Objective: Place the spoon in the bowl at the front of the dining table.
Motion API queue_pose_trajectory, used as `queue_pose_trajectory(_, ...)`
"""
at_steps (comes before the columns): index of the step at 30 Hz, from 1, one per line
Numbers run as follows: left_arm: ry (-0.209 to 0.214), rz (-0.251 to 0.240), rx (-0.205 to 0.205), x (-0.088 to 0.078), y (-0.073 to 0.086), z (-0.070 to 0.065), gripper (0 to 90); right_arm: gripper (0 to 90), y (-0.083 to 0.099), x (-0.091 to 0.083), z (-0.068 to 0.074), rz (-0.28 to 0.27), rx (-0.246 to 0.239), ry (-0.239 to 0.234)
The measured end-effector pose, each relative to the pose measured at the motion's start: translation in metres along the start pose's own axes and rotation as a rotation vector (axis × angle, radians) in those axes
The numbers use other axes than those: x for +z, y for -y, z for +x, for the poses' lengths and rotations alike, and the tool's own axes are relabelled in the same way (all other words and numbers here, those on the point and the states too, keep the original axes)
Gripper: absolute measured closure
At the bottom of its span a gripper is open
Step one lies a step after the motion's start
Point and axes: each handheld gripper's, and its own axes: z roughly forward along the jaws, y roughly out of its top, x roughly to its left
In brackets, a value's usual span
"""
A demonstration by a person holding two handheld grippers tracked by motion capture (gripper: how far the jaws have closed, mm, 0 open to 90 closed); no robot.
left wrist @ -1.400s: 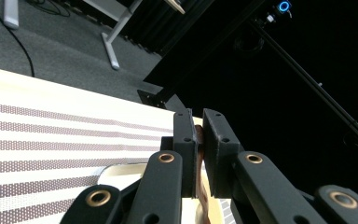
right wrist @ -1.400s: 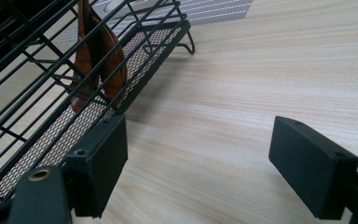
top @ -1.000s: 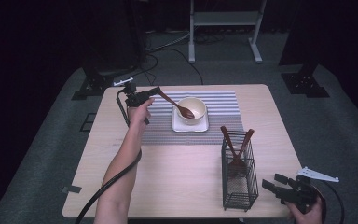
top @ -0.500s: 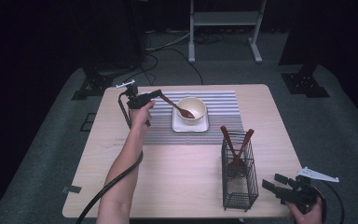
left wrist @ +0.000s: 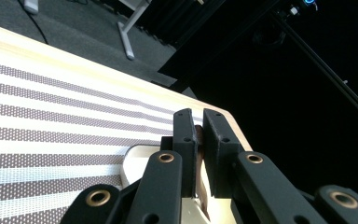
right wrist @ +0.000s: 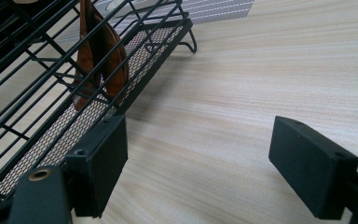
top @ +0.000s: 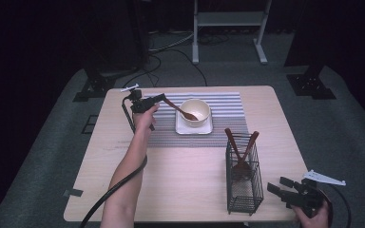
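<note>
— Where is the wooden spoon (top: 182,110) seen?

— It is held at its handle end by the left gripper (top: 162,99), above the far left part of the tabletop (top: 180,190). Its bowl end is dipped into the cream bowl (top: 197,110), and the handle slopes up and to the left from there.

— How are the fingers (left wrist: 186,149) of that gripper set?

— In the left gripper view they are seen pressed nearly together, with a thin brown strip of the spoon handle clamped between them. The pale edge of the bowl and the striped placemat (left wrist: 42,135) are seen just beyond.

— What is the bowl standing on?

— It is set on a white square plate (top: 194,128), which lies on the grey striped placemat (top: 228,107) at the far middle of the tabletop.

— What else is found nearby?

— A black wire caddy (top: 243,178) is stood upright on the near right part of the tabletop, with two more brown wooden utensils (top: 240,145) leaned inside, their handles crossing above its rim.

— And the right gripper (top: 281,186)?

— It is held low at the near right corner, just right of the caddy. In the right gripper view its fingers (right wrist: 100,163) are spread wide, nothing is held between them, and bare tabletop is seen in the gap, with the caddy's mesh base (right wrist: 135,60) beside the left one.
</note>
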Motion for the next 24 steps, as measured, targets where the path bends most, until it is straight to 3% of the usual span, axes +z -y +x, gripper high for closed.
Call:
queue_pose_trajectory(15,-0.008,0.023,0.003,0.0019,0.0025,0.0033,81.2,18.3,-0.0002,-0.0003,0.0006,-0.003,-0.005,-0.002)
queue_pose_trajectory(24,-0.014,0.048,0.016,0.0006,0.0030,0.0063,72.8,18.4,0.0003,0.0000,-0.0005,-0.001,0.000,-0.002)
